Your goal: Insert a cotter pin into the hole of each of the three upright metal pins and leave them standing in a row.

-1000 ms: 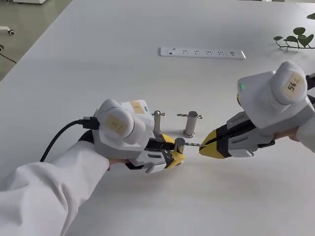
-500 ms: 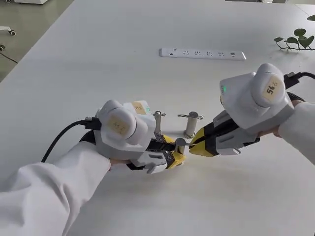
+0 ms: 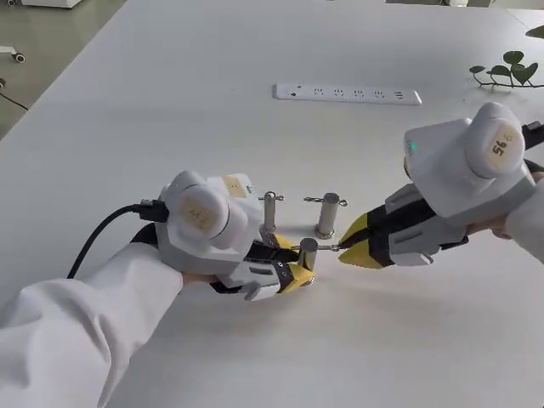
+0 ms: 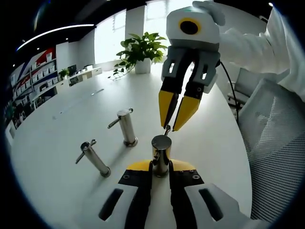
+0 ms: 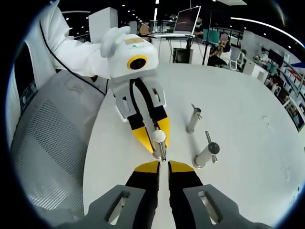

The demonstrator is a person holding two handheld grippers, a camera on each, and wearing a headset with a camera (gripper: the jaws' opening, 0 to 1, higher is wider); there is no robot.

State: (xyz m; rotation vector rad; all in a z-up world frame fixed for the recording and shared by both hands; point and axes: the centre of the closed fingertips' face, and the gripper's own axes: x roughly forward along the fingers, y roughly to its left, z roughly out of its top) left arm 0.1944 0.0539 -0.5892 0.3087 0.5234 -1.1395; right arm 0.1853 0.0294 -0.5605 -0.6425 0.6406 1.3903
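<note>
- Three metal pins stand on the white bench in the head view, and the action is at the nearest one: the left claw has its yellow tips pressed against either side of the near pin, holding it upright.
- In from the right comes the right claw, tips nipped onto a thin cotter pin that lies level, its far end at the near pin's head. Whether it sits in the hole is too fine to tell.
- Just behind, the second pin and third pin stand side by side, each with a cotter pin across its top.
- A power strip lies well beyond them, and a black cable trails off the left gripper's back.
- Over to the left gripper view: the left claw rises from the bottom, clamped on the near pin low on its shaft.
- Above it, the right claw brings its points together on the cotter pin, right at the pin's cap.
- To the left, the third pin and second pin stand apart. A potted plant sits far down the bench.
- Now the right gripper view: the right claw shows its tips drawn close with a sliver of gap, the cotter pin between them.
- Straight ahead, the near pin is gripped from the far side by the left claw.
- The second pin and third pin stand off to the right.
</note>
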